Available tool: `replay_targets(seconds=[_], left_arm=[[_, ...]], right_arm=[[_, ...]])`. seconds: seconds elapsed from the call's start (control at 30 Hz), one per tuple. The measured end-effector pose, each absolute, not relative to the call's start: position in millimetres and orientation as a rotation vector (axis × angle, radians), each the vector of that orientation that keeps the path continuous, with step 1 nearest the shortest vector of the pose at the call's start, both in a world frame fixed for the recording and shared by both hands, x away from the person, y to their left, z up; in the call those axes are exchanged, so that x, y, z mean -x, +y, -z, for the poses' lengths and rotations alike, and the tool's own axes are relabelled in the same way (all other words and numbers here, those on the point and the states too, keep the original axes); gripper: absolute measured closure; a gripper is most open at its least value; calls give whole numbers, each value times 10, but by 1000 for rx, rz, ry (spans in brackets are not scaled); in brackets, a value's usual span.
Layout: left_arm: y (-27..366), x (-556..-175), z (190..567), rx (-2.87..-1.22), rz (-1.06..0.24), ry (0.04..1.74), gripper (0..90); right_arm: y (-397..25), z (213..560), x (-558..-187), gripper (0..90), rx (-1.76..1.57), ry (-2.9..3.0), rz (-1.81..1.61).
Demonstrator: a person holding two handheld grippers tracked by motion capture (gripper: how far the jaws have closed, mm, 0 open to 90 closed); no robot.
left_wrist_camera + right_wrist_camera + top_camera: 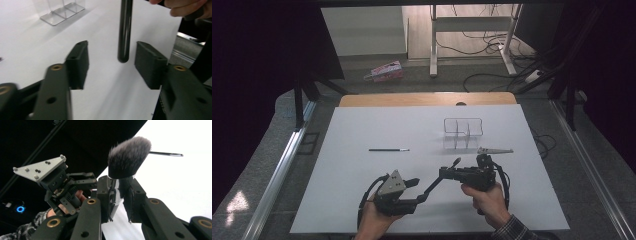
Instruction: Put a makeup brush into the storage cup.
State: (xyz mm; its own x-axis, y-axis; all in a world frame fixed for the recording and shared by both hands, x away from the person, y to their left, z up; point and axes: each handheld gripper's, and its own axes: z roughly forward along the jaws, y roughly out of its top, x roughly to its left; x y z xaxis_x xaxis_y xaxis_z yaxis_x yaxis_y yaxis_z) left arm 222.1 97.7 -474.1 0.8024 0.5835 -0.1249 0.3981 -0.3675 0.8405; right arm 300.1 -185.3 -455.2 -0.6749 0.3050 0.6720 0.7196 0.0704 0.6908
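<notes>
A makeup brush with a fluffy dark head [128, 157] and a silver ferrule sits in my right gripper [117, 181], whose jaws are shut on the ferrule. In the high view the brush [432, 186] slants down and left from the right gripper [444, 173]. Its glossy black handle [124, 32] reaches between the jaws of my left gripper [111, 48], which is open, and the handle tip hangs nearer the right-hand jaw, touching neither. The left gripper [416, 192] is low over the near part of the white table [362, 125].
A clear divided organiser [462, 132] stands right of the table's middle, with a flat grey tool [494, 150] lying just in front of it. A thin black pencil-like stick [388, 149] lies left of centre. Cables and a table frame are on the floor beyond.
</notes>
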Motion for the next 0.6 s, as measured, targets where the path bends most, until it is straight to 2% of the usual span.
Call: replay_targets(seconds=[0.6], left_arm=[[1143, -2279, 4779, -2045, -201, 832, 121]], right_arm=[[-1909, 4454, -2990, 753, 1004, -2287, 1642]])
